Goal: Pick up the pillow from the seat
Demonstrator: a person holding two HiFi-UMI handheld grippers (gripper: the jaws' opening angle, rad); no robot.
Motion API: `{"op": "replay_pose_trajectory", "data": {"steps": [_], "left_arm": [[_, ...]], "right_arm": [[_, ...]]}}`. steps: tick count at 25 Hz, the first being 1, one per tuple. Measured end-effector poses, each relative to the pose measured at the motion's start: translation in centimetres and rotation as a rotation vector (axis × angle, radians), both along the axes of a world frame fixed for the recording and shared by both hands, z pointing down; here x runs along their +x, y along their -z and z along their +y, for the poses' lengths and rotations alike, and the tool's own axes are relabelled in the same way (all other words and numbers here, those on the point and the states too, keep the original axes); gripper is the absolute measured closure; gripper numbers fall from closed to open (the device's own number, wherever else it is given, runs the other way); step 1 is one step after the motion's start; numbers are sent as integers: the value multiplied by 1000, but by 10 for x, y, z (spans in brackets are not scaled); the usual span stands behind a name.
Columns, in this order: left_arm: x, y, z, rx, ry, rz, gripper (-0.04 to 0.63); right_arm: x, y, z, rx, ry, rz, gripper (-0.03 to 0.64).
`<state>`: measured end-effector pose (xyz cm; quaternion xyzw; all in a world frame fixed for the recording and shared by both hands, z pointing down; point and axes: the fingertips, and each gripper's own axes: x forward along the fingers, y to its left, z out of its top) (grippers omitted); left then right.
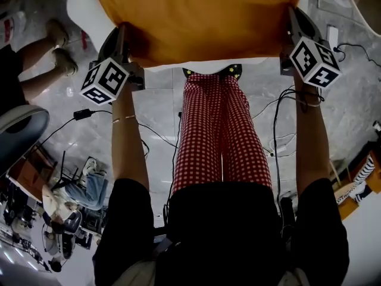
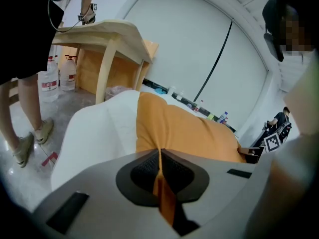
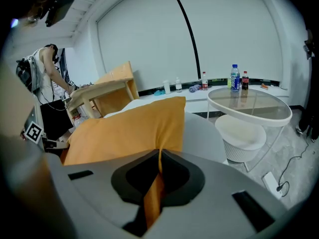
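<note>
Left gripper [image 2: 159, 172]: jaws closed on a pinched fold of the orange pillow [image 2: 184, 131] at one corner. Right gripper [image 3: 158, 176]: jaws closed likewise on the fabric at the opposite corner. The pillow hangs stretched between the two, over the white seat [image 2: 94, 133]; whether its far edge touches the seat cannot be told.

Containers: two large clear jugs [image 2: 59, 76] stand on the floor beside a wooden table [image 2: 107, 31]; fill level unreadable. A clear bottle with a blue label [image 3: 235, 78] and a dark bottle with a red label [image 3: 244, 80] stand upright, just beside each other, on a round glass table [image 3: 249, 108].

Floor [image 1: 155, 112]: grey marbled tile with black cables lying across it. The far wall is white.
</note>
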<state>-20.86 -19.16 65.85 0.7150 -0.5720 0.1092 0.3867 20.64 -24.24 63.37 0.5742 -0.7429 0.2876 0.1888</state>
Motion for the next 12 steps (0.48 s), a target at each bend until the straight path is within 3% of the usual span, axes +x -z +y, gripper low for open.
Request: {"op": "replay_pose_trajectory", "data": {"steps": [12], "left_arm": [[8, 40, 10, 27, -3, -2, 577]], "right_arm": [[8, 39, 13, 33, -6, -35, 588]]}}
